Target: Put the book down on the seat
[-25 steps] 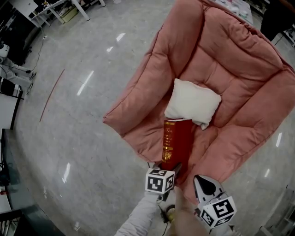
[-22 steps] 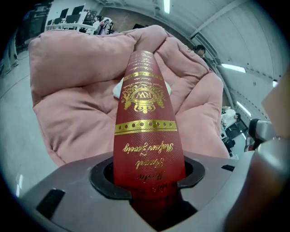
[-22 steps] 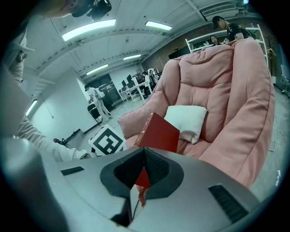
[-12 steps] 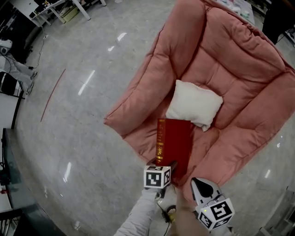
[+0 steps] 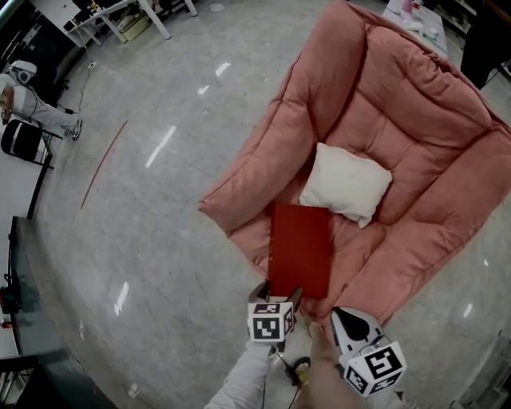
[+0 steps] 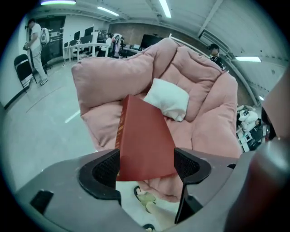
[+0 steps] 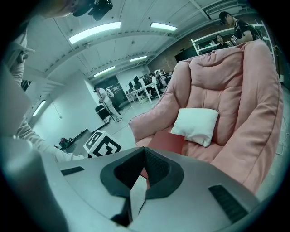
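The red book (image 5: 299, 249) lies flat on the front of the pink armchair's seat (image 5: 363, 248), its far end close to the white pillow (image 5: 346, 182). My left gripper (image 5: 279, 294) is at the book's near end and its jaws are opening. In the left gripper view the book (image 6: 145, 140) lies between the pads, with a gap at the right pad. My right gripper (image 5: 351, 323) hangs shut beside it, off the seat's front edge, holding nothing. In the right gripper view, book (image 7: 165, 142) and pillow (image 7: 196, 125) show beyond the closed jaws.
The armchair's padded back (image 5: 415, 120) and arms rise around the seat. Glossy grey floor (image 5: 144, 240) spreads to the left. A person (image 5: 24, 104) stands by a black chair far left, with white tables (image 5: 120, 16) at the back. A foot (image 6: 145, 199) shows below the left gripper.
The book went from standing on its edge to lying flat on the seat. The left gripper's jaws have spread apart around its near end. The right gripper stayed put.
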Motion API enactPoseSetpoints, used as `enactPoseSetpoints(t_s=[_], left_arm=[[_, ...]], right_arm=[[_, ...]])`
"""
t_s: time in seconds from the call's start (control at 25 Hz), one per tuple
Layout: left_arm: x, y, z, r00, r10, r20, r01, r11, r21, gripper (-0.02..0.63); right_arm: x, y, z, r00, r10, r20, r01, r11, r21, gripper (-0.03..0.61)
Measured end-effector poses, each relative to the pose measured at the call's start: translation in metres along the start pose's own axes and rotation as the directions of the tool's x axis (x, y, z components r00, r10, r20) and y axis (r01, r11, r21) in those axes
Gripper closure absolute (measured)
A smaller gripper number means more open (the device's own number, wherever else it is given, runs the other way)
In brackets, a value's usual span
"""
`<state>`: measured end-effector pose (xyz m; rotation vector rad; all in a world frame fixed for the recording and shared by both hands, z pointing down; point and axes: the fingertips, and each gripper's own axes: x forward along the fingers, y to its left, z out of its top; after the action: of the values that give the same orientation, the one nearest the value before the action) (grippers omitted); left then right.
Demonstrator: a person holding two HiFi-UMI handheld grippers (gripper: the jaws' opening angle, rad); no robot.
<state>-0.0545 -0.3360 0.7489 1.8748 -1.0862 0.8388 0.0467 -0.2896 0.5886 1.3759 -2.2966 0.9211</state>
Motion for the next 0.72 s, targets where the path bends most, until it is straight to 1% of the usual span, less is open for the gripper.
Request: enactPoseSetpoints(t_s=[0.08,0.2,0.24,0.28,0.32,0.4,0.52,0.64,0.72], left_arm=[[-0.015,0.0,-0.004,1.0,0.006,0.02,-0.006,1.0,-0.013,0.247],[-0.043,-0.009,-0.003,0.997,-0.007,0.074,0.01,0.999,-0.038,0.249],[-0.054,-0.014,-0.002,0.995,-0.016,0.096,0.02,0.999,-0.044,0.252],[-0.065,-0.02,-0.001,0.992,-0.025,0.121,0.03,0.998,-0.046,0.269],[-0.077,-0.026,0.001,0.989,-0.033,0.148,0.04,0.998,-0.047,0.298],[-0.101,-0.036,0.004,0.979,-0.04,0.2,0.049,0.998,-0.042,0.381],[-0.136,-0.05,0.006,0.967,-0.033,0.251,0.041,0.999,-0.025,0.435],[-0.166,-0.063,0.004,0.959,-0.031,0.283,0.034,0.999,-0.006,0.524],[-0.183,-0.071,0.002,0.953,-0.036,0.301,0.038,0.999,-0.001,0.558]], right_arm=[[-0.005,0.007,0.002,1.0,0.007,0.007,-0.007,1.0,-0.014,0.574],[-0.014,0.019,0.006,1.0,0.014,0.019,-0.013,0.999,-0.037,0.574],[-0.018,0.022,0.006,1.0,0.014,0.022,-0.013,0.999,-0.045,0.574],[-0.022,0.026,0.007,1.0,0.015,0.025,-0.014,0.999,-0.053,0.574],[-0.026,0.029,0.008,0.999,0.016,0.028,-0.014,0.998,-0.061,0.574],[-0.035,0.037,0.01,0.999,0.021,0.036,-0.018,0.997,-0.081,0.574],[-0.051,0.049,0.011,0.999,0.027,0.045,-0.022,0.994,-0.109,0.574],[-0.068,0.061,0.009,0.998,0.027,0.051,-0.021,0.993,-0.117,0.574],[-0.078,0.069,0.009,0.998,0.03,0.056,-0.023,0.992,-0.123,0.574]])
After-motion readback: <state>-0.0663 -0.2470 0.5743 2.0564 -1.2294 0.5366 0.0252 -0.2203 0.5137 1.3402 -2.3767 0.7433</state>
